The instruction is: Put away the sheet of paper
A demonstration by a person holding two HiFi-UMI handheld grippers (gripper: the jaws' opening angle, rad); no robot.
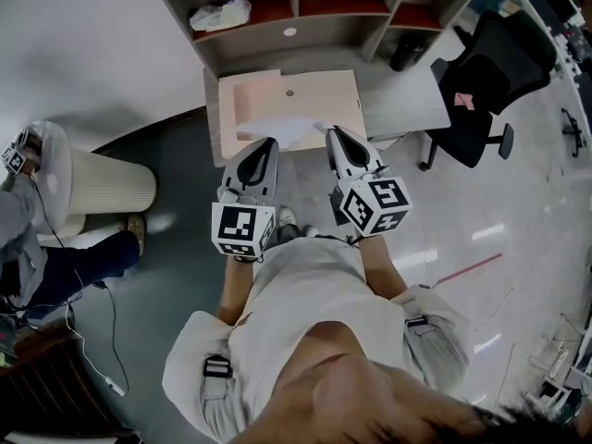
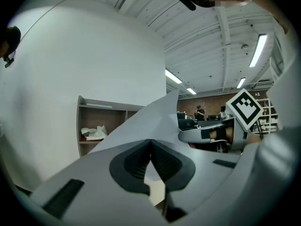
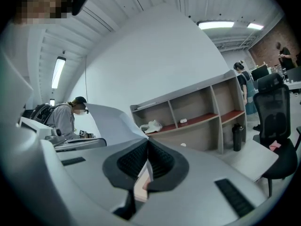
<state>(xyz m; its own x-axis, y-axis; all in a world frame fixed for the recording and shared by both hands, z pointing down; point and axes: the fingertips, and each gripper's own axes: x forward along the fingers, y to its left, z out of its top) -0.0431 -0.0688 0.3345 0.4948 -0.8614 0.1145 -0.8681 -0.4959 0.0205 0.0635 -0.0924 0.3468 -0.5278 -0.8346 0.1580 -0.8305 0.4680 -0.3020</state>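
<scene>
Nearest us, the left tongs [image 1: 266, 146] and the right tongs [image 1: 334, 135] are each clamped on the near edge of the sheet of paper [image 1: 282, 124], one to a side. We take this as the way to keep a limp sheet spread and level between two holds. Each gripper view shows its tongs closed, with the paper's edge pinched between them and the sheet rising beyond. The sheet hangs over the near part of a shallow wooden tray [image 1: 319, 91], and we cannot tell whether it touches it. The tray lies on the grey worktop [image 1: 412, 100]. Behind it stands a shelf unit [image 1: 324, 30], where the sheet may be bound.
</scene>
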